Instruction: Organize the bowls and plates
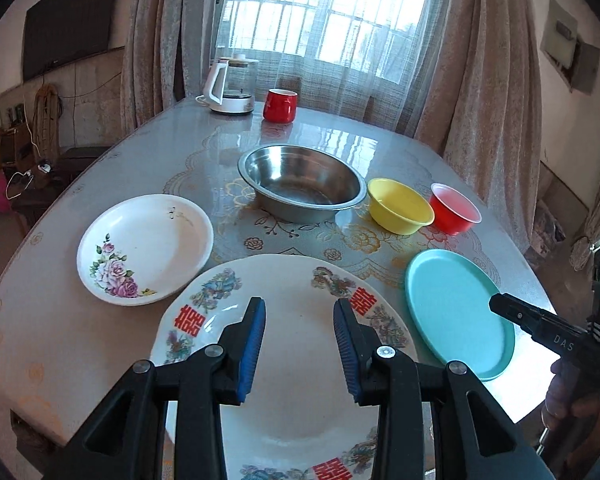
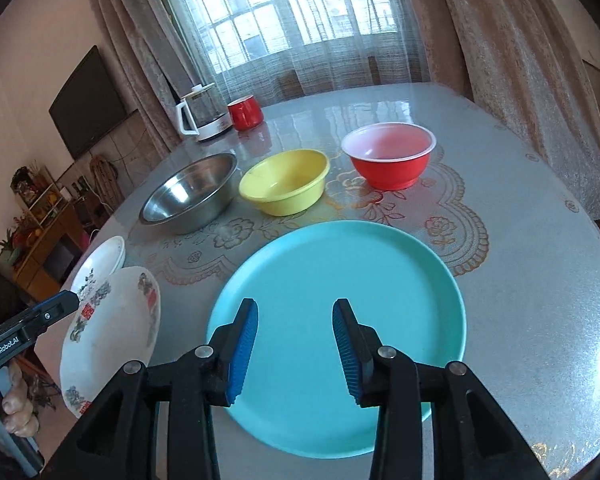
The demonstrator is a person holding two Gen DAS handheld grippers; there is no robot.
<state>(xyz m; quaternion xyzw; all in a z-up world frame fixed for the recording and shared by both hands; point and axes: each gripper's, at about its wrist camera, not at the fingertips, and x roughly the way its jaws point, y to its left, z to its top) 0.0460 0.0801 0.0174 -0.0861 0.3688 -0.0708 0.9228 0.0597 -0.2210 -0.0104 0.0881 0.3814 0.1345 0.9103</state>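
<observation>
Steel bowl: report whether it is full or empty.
Empty. The steel bowl stands upright on the table, and both views show its bare, shiny bottom with only reflections inside.

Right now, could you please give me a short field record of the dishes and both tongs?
plates: large patterned plate nearest, flower plate to its left, teal plate to its right
bowls: steel bowl, yellow bowl, red bowl, in a row behind the plates
stacking: none, each dish apart
left tongs: open, above patterned plate, nothing held
right tongs: open, above teal plate, nothing held
</observation>
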